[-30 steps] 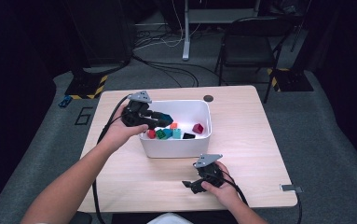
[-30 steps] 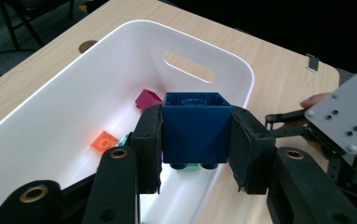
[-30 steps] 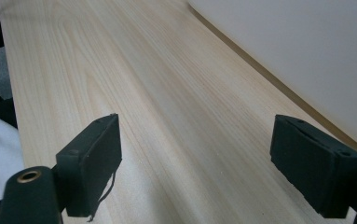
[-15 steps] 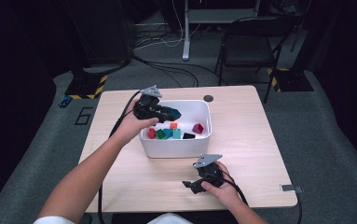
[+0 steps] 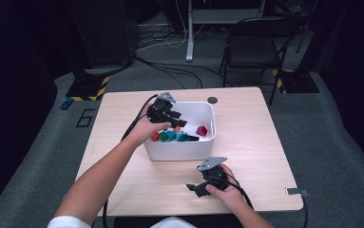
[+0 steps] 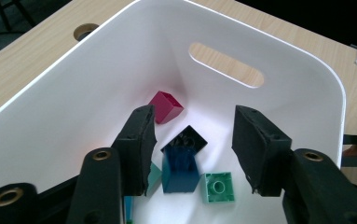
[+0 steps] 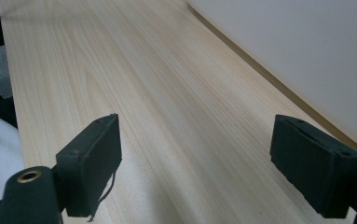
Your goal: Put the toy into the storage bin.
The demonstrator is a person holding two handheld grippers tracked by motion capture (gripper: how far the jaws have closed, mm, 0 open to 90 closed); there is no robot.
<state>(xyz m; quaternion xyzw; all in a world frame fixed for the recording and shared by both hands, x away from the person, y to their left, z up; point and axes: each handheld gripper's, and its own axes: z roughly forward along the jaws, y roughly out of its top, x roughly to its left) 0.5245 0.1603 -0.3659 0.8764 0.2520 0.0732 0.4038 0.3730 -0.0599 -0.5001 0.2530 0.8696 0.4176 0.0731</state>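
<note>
From the high view, a person is sitting at a pale wooden bench with a white bin near its middle, and the left tongs are reaching over the bin's left rim, angled down toward a cluster of coloured bricks inside; the right tongs are resting on the bench just in front of the bin, farther from the bricks. In the left gripper view, the left tongs are hanging inside the bin, their jaws having just been opening and now standing part-way apart with nothing pressed between the pads. A dark blue brick is lying straight ahead and below, in the gap between the jaws, with its long axis running away from the camera. A black brick is touching its far end, a green brick is sitting just beside it toward the right jaw, and a magenta brick is lying farther off near the far corner. In the right gripper view, the right tongs are standing wide apart and empty over bare wood, with the bin's white wall passing on the right.
</note>
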